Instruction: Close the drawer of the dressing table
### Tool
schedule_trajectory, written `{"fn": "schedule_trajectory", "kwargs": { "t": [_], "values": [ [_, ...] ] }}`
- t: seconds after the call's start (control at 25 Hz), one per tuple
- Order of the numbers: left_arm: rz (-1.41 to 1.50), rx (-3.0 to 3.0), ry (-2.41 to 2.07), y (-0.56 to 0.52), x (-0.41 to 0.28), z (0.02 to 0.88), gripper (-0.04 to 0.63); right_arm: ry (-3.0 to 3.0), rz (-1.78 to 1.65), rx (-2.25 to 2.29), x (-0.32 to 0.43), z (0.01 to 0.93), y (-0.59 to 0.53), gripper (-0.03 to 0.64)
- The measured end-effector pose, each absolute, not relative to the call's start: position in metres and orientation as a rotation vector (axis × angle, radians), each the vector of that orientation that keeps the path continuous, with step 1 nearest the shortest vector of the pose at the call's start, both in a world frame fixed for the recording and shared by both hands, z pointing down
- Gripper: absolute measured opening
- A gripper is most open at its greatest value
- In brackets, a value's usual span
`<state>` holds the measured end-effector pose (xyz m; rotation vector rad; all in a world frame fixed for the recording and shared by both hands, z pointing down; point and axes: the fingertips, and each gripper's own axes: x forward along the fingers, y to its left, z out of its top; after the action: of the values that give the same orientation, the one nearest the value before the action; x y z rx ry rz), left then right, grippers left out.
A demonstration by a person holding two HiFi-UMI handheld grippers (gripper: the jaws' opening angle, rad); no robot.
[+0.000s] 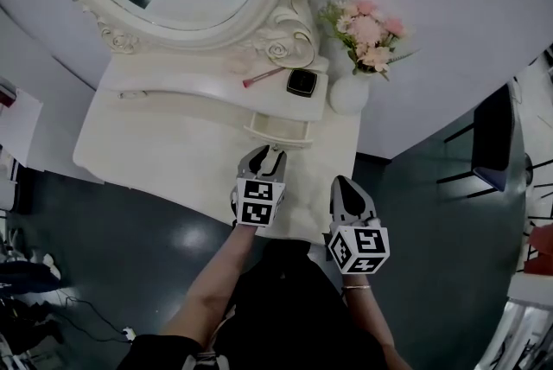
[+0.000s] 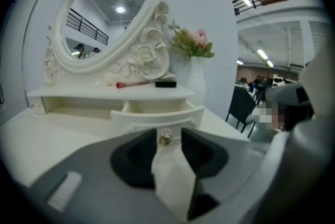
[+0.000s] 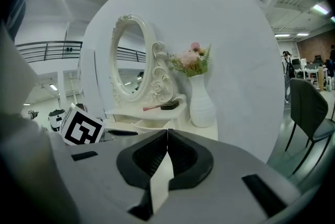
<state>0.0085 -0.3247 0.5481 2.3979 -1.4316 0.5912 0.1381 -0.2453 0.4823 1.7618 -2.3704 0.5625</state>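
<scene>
Obs: left tongs (image 1: 266,156) released, jaws apart, lined up on the drawer (image 2: 157,113), which stands pulled out at the middle of the table (image 1: 155,152). The knob (image 2: 166,137) shows in the gap; contact not resolvable. Risk: an off-centre push could skew the drawer so it jams, or the parted jaws could slip past the knob and scrape the front. Room: bare top to the left and in front of the drawer, straight push path free. Further right, right tongs (image 3: 167,131) clenched, empty, near the front edge, apart from the drawer. The vase (image 1: 348,93) stands just right of the drawer by the table's right edge; a sideways swing could tip it.
</scene>
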Motion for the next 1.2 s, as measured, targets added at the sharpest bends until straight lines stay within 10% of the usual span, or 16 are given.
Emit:
{"fn": "schedule_trajectory", "kwargs": {
  "t": [1.2],
  "values": [
    [0.637, 2.362, -1.465, -0.367, 0.018, 0.559, 0.118, -2.367, 0.574, 1.726, 0.144, 0.491, -0.265, 0.005]
  ]
}}
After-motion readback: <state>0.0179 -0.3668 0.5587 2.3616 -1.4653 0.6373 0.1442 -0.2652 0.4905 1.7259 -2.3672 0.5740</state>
